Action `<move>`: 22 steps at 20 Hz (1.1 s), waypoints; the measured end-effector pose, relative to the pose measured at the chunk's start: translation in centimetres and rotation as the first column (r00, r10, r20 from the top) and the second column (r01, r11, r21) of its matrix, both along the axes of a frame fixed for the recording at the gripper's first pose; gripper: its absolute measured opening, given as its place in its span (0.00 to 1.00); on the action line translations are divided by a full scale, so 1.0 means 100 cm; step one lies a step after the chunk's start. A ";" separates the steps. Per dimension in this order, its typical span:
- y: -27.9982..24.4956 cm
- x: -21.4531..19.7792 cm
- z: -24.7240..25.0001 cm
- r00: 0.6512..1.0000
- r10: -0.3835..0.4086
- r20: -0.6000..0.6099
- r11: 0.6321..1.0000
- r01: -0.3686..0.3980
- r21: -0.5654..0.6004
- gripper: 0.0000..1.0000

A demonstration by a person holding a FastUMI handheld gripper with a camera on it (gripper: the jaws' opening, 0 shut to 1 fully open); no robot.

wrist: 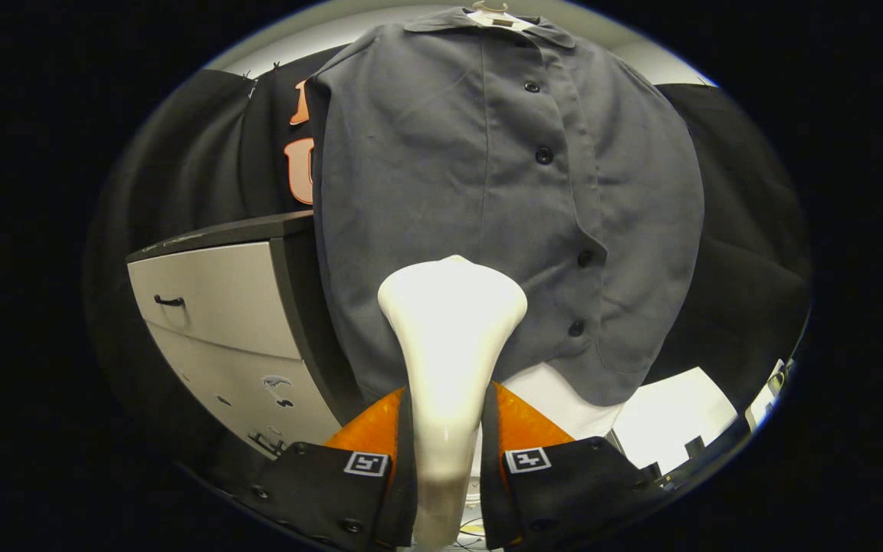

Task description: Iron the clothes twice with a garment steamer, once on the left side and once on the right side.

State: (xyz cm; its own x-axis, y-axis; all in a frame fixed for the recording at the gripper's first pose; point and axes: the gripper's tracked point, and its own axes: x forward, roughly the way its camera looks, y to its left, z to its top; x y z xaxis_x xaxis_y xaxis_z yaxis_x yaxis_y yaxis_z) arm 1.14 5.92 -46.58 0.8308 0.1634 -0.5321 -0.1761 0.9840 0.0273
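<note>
At the left of the frame we see a cabinet [215, 299] with pale drawer fronts and a dark top; a small dark handle [169, 301] sits on its upper drawer. Just right of it, filling the centre and reaching to the top of the frame, hangs a grey button-front shirt [441, 169] on a hanger [491, 9], its buttons running down right of centre. At lower centre we see the gripper [448, 429] closed on the white garment steamer [449, 330]: both fingers press against its narrow neck from either side, and its wide head rises ahead of them, in front of the shirt's lower left panel. We cannot tell whether the head touches the cloth. Below the shirt's hem, at lower right, lies a pale table [675, 425].
</note>
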 end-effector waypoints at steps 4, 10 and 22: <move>-0.001 -0.013 -0.023 0.999 -0.002 -0.041 1.000 0.002 -0.006 0.42; -0.009 -0.032 -0.043 0.996 -0.017 -0.091 1.000 0.016 -0.013 0.42; -0.028 -0.043 0.045 0.999 -0.032 -0.014 0.999 0.032 0.023 0.41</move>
State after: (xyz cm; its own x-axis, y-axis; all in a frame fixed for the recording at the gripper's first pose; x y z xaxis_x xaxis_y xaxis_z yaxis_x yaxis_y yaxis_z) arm -3.21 3.11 -42.06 0.8285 0.1492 -0.5397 -0.1441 0.9882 0.0520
